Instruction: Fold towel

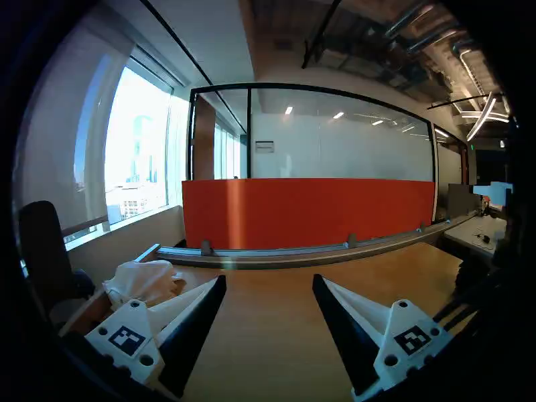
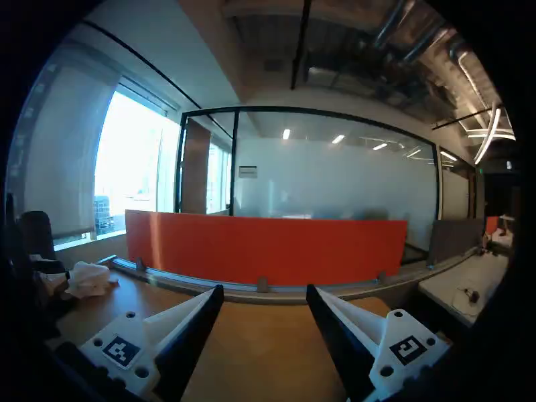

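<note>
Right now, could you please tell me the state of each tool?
Left tool: open, holding nothing.
Right tool: open, holding nothing.

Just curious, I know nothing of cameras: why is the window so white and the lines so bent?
Left gripper view: daylight overexposes the window, and the fisheye bows the glass wall. Right gripper view: same glare, ceiling dim.

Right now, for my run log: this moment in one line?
towel: crumpled on desk | left gripper: open | right gripper: open
</note>
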`<state>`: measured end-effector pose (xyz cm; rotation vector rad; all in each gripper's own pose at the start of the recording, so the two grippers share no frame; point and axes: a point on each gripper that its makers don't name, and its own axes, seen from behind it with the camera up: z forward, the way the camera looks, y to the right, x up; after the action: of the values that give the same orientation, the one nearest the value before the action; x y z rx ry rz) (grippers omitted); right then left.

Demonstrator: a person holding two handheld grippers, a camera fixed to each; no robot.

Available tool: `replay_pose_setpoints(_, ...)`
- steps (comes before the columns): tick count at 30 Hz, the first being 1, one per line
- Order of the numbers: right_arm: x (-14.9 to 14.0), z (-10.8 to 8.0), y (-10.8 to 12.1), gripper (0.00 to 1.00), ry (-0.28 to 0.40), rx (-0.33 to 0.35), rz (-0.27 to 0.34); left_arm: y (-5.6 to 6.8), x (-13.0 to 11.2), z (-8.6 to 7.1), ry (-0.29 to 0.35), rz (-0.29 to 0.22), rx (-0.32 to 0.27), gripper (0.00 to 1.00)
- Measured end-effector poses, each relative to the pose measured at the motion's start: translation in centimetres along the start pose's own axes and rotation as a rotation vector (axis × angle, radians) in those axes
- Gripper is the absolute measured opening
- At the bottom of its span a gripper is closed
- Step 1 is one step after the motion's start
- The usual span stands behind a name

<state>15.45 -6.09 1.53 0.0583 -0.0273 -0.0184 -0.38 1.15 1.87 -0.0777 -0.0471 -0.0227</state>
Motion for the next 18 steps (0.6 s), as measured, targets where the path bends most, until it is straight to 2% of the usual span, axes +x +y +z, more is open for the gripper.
replay_pose_setpoints(8,-0.6,-0.6,-0.7,0.95,0.001,-0.004,-0.002,-0.5,-2.3,-0.2,0.018,0.019,0.026,0.96)
replay_pose_setpoints(18,-0.6,-1.2,-0.8,0.95,0.017,-0.019,-0.004,-1.3,-6.0,-0.6,0.045,0.017,0.057,0.96)
